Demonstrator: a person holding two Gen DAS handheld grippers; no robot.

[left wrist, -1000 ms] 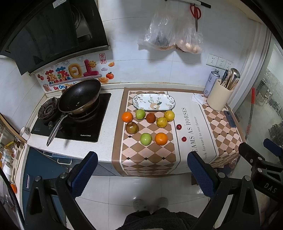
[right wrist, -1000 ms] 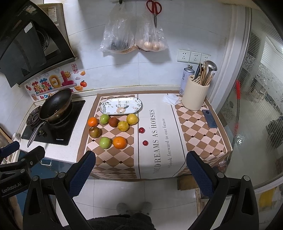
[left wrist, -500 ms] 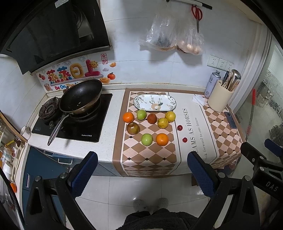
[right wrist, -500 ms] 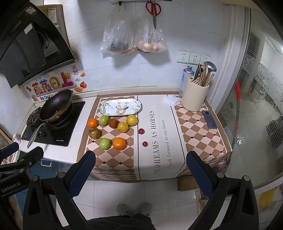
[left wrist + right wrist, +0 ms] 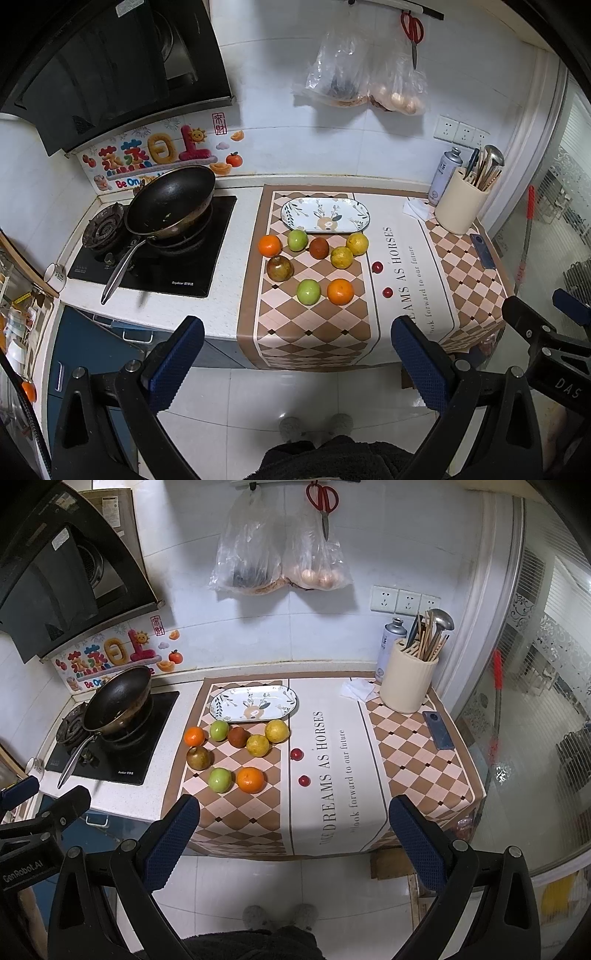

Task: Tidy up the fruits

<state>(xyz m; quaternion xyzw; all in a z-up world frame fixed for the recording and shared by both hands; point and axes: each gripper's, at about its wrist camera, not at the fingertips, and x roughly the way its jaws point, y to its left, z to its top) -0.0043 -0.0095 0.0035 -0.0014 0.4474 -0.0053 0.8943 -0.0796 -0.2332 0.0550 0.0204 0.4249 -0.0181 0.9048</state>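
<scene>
Left wrist view is showing the left claw [image 5: 295, 350] hanging wide and empty above the floor, off the desk's [image 5: 236, 295] front edge. Right claw [image 5: 293, 829] is likewise gaping, holding nothing. Fruits [image 5: 314, 258] are sitting clustered mid-desk, just in front of the plate [image 5: 325, 218] near the back edge.

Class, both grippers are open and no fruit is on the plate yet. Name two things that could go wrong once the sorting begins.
1. The two small red fruits lie apart on the smooth printed strip of the cloth; a nudge might roll them off the counter.
2. The round fruits by the plate sit close together, so the wide-open right gripper could knock a neighbour, such as the yellow fruit.
</scene>
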